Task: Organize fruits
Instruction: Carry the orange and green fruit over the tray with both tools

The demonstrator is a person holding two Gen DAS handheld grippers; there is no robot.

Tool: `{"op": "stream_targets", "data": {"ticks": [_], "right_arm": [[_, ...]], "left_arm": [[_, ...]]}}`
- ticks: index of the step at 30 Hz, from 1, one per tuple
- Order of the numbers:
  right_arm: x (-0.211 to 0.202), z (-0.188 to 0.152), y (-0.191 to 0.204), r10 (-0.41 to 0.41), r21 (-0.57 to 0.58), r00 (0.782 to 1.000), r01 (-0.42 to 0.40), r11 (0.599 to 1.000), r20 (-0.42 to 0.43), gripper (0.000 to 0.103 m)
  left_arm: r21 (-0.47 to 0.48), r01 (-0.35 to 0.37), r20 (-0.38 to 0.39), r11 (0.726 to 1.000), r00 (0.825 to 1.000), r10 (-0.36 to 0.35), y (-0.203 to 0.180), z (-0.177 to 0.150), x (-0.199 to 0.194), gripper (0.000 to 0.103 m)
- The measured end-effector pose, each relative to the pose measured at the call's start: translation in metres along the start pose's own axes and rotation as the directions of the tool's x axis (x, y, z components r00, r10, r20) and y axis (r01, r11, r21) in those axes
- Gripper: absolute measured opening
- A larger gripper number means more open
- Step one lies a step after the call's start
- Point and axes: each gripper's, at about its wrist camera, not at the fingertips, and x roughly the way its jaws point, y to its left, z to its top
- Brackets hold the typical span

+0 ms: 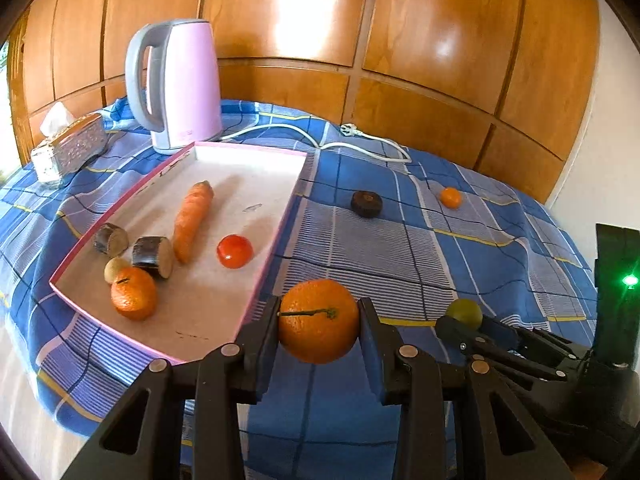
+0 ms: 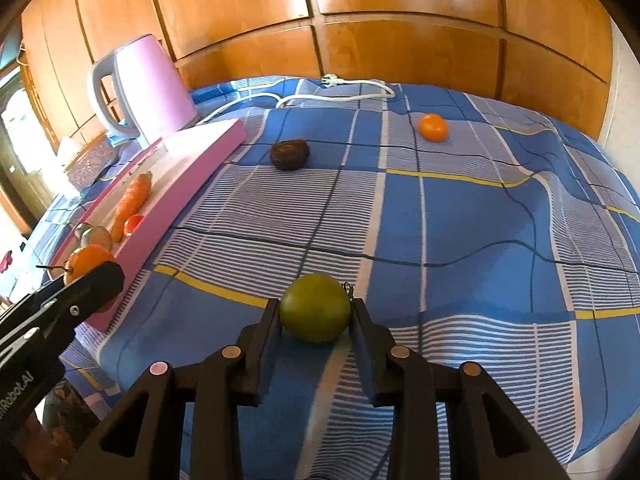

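Behind the blue checked cloth (image 2: 460,208) you face glossy wooden panelling (image 1: 360,20), glare patches on its upper panels. Right of the panelling, a strip of white wall (image 1: 612,120). Left of it, bright daylight, perhaps a window (image 2: 16,128), too washed out to tell.

Looked like home room: glossy wooden wardrobe doors (image 1: 400,40) behind, blue checked cloth (image 1: 400,248) over table, pink electric kettle (image 1: 180,84), tissue box (image 1: 72,148), daylight at left.
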Motion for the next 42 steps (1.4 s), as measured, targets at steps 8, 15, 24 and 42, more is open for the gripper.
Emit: {"op": "stream_targets", "data": {"ticks": [8,15,24,42], "right_arm": [[-0.005,0.003,0.018,0.044,-0.02,0.999,-0.044,0.999,0.004,0.034],[-0.011,0.01,0.043,0.099,-0.051,0.995,-0.098,0.994,0.008,0.034],[-0.01,0.025,0.092,0.18,-0.165,0.984,-0.177,0.97,0.002,0.034],[0.007,0.055,0.146,0.261,-0.232,0.965,-0.257,0.938,-0.014,0.034]], "left_arm": [[-0.047,-0.03,0.016,0.998,0.999,0.031,0.025,0.001,-0.006,0.038],[-0.138,-0.074,0.047,0.988,0.996,0.081,0.063,0.012,-0.016,0.038],[-0.234,-0.122,0.073,0.965,0.987,0.143,0.108,0.027,-0.024,0.038],[-0.237,-0.169,0.077,0.957,0.978,0.192,0.125,0.05,-0.016,0.038]]}}
